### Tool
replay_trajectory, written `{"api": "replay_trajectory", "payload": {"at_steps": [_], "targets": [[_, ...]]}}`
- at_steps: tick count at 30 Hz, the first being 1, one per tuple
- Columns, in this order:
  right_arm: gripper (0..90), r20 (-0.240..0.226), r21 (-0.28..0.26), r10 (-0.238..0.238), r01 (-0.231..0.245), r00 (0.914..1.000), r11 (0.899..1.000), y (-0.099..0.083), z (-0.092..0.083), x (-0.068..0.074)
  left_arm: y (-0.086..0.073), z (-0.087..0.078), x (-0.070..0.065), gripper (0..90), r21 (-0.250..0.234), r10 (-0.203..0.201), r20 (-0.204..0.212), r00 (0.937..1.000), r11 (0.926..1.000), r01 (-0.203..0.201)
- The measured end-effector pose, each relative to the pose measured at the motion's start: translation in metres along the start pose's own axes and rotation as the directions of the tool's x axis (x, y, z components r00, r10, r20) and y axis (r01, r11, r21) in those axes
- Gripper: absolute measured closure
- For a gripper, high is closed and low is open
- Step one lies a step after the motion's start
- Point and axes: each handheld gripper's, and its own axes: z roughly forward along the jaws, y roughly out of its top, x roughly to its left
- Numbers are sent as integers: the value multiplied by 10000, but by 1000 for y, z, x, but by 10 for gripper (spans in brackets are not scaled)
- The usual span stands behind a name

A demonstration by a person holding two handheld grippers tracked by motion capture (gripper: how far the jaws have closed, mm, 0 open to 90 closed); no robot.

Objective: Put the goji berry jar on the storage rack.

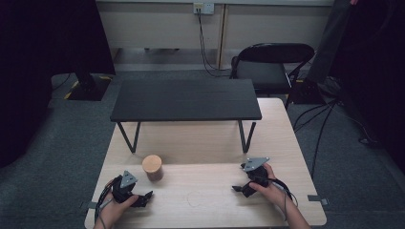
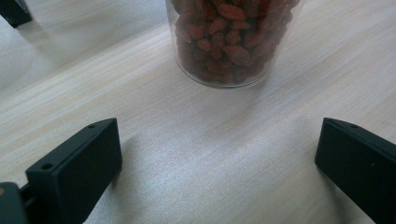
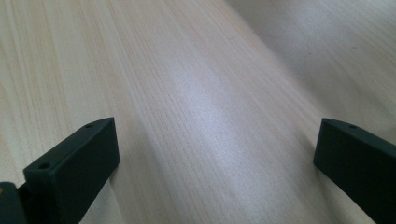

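Jar (image 2: 233,42) just ahead of L gripper (image 2: 217,163), jaws wide; R gripper (image 3: 215,163) jaws wide.

Dim, murky high view; soft glare on the table (image 3: 201,98), close views slightly blurred.

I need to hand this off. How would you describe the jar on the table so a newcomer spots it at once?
Start at the light wooden table with the black shelf standing on its far half. In front of the shelf's left leg, near the left gripper, stands the jar: clear, round, wooden-lidded, packed with reddish-brown dried fruit.
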Motion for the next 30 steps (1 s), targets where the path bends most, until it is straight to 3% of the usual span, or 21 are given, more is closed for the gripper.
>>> {"api": "replay_trajectory", "payload": {"at_steps": [21,27,30], "targets": [[0,-4,1,1,-1,10000,10000,0,0,0,0,0,-3,0,-27,-158,-131,9998,9999,158],[0,-2,-1,2,-2,10000,10000,0,0,0,1,0,-1,6,-138,-820,-77,9966,9965,819],[0,-2,-3,1,-1,10000,10000,0,0,0,3,-1,0,11,-158,-765,7,9971,9969,765]]}}
